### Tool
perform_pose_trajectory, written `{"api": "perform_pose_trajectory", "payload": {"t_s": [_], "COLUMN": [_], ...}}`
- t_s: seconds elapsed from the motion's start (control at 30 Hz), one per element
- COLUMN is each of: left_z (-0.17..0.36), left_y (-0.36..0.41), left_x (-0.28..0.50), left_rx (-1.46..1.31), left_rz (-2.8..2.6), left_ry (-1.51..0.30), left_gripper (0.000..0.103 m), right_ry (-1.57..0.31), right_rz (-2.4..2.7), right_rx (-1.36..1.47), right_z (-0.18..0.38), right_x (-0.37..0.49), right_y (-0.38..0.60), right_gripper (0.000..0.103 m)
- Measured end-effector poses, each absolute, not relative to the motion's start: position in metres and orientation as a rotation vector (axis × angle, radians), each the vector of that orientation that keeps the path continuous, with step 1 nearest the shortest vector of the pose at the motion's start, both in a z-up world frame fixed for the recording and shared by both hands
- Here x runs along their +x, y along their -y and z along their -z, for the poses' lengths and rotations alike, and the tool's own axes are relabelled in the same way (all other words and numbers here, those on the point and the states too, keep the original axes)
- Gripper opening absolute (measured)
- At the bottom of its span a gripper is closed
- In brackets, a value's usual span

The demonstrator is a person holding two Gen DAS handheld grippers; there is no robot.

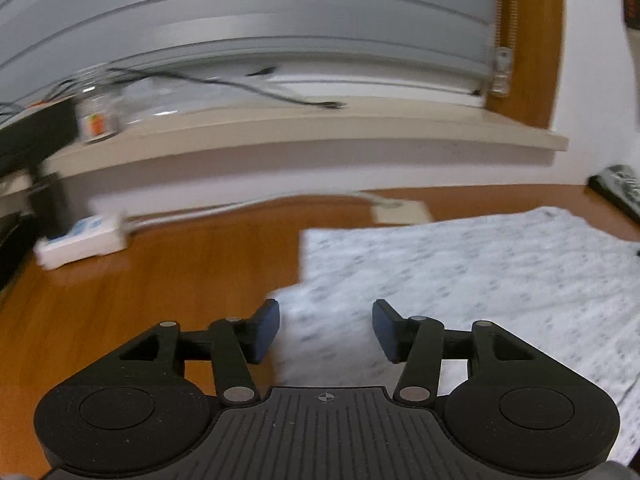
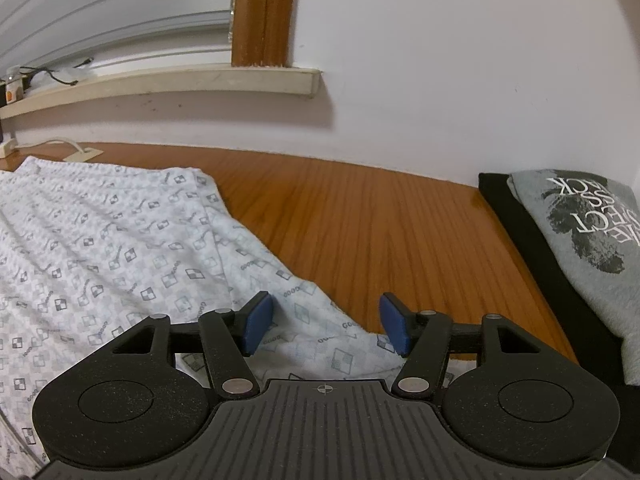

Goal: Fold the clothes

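Note:
A white garment with a small grey checker print [image 1: 460, 276] lies spread flat on the wooden table [image 1: 140, 300]. In the blurred left wrist view its left edge steps in at a folded corner. My left gripper [image 1: 325, 330] hovers over that left edge, jaws open, nothing between the blue pads. In the right wrist view the same garment [image 2: 100, 248] fills the left half. My right gripper [image 2: 326, 326] stands open over the garment's right corner, with cloth below the gap and not pinched.
A white power strip [image 1: 82, 242] and a beige wall socket plate [image 1: 400, 212] lie at the table's back edge. A ledge [image 2: 180, 82] with a jar and cables runs along the wall. A folded grey printed shirt [image 2: 588, 232] rests on a black pad at the right.

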State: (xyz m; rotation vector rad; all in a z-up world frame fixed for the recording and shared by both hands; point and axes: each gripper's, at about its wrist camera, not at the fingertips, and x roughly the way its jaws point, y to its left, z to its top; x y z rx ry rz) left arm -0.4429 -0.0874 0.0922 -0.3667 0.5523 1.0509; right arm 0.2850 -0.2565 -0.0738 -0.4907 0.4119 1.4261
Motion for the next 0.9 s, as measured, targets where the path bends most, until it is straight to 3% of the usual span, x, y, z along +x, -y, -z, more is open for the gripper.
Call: {"api": "perform_pose_trajectory", "payload": {"t_s": [0.37, 0.9], "left_z": [-0.055, -0.051], "left_y": [0.116, 0.101], "left_x": [-0.402, -0.395], "left_rx": [-0.350, -0.306], "left_rz": [-0.924, -0.934], "left_ry": [-0.592, -0.612], "left_gripper": [0.054, 0.054], "right_ry": [-0.497, -0.501], "right_rz": [-1.471, -1.534], "right_rx": [-0.491, -0.490], "right_z": [0.070, 0.075], "right_x": [0.305, 0.311], "right_y": [0.282, 0.243], "right_gripper": [0.060, 0.060]}}
